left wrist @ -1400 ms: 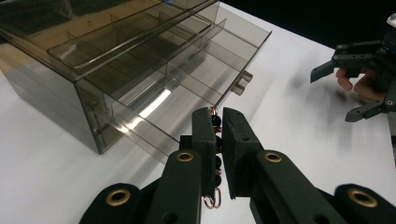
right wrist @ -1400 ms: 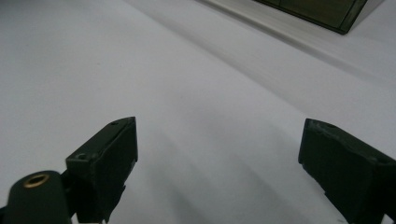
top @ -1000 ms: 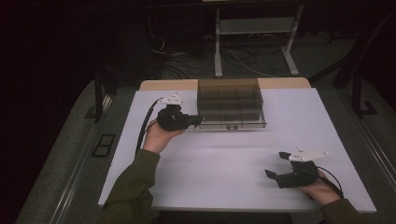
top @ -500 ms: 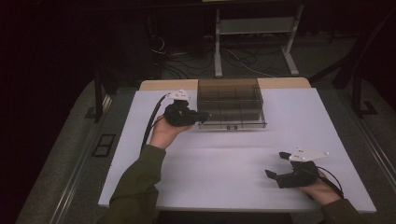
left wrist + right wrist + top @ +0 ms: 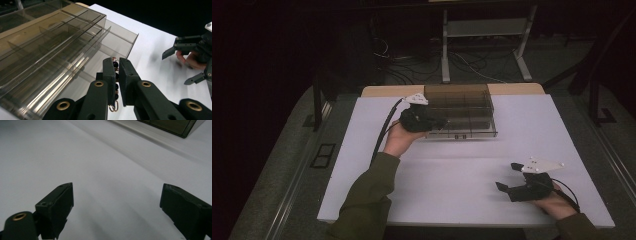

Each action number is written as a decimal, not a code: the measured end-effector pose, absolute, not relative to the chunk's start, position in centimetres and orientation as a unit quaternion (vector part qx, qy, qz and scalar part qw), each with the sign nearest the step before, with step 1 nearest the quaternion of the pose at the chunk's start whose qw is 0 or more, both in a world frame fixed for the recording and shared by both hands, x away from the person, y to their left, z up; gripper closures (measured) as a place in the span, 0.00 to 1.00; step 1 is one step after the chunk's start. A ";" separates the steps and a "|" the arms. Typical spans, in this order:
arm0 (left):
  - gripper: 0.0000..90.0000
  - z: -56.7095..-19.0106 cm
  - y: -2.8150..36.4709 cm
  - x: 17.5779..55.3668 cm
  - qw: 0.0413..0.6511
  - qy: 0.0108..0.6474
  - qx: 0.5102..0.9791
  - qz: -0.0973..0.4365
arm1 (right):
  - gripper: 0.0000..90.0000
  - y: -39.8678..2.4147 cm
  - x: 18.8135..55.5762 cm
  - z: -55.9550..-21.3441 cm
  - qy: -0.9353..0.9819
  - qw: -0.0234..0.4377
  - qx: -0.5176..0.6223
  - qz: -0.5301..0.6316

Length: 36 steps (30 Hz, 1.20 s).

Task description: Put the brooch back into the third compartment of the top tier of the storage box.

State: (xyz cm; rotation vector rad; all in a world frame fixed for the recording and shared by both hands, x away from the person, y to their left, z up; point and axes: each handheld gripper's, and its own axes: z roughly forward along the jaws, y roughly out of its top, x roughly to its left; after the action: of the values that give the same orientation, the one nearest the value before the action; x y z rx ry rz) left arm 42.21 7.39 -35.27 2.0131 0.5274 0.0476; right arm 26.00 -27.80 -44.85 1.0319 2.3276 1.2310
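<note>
**Open tabletop, one box in the way**

From my seat, the white tabletop [image 5: 452,170] lies bare across its middle and near edge, so a hand could sweep there freely. The clear smoky plastic compartment box [image 5: 464,107] blocks the far middle (its thin dividers leave narrow bays). My left gripper [image 5: 434,121] sits at its left front corner; my right gripper [image 5: 507,179] rests well apart, near right.

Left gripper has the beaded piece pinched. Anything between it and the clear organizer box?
Nothing visible blocks it. The left gripper is shut on the beaded piece right beside the clear organizer box, whose compartments look open on top. The right gripper sits open, far off near the table's front edge.
</note>
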 end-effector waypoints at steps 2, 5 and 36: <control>0.93 -35.3 7.0 42.4 0.505 0.216 0.835 0.019 | 0.12 -27.8 26.0 -44.8 0.813 0.156 0.360 0.429; 0.93 -35.4 6.4 42.5 0.506 0.214 0.836 0.016 | 0.12 -27.8 26.0 -44.9 0.813 0.156 0.360 0.430; 0.92 -36.0 -0.3 44.1 0.508 0.188 0.840 -0.010 | 0.12 -27.8 25.9 -44.8 0.813 0.154 0.358 0.432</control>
State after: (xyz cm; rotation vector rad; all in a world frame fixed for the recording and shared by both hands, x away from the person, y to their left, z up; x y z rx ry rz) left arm 44.12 -0.29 -35.95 2.0251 0.4522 -0.0235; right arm 25.94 -27.83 -44.83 1.0270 2.3306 1.2379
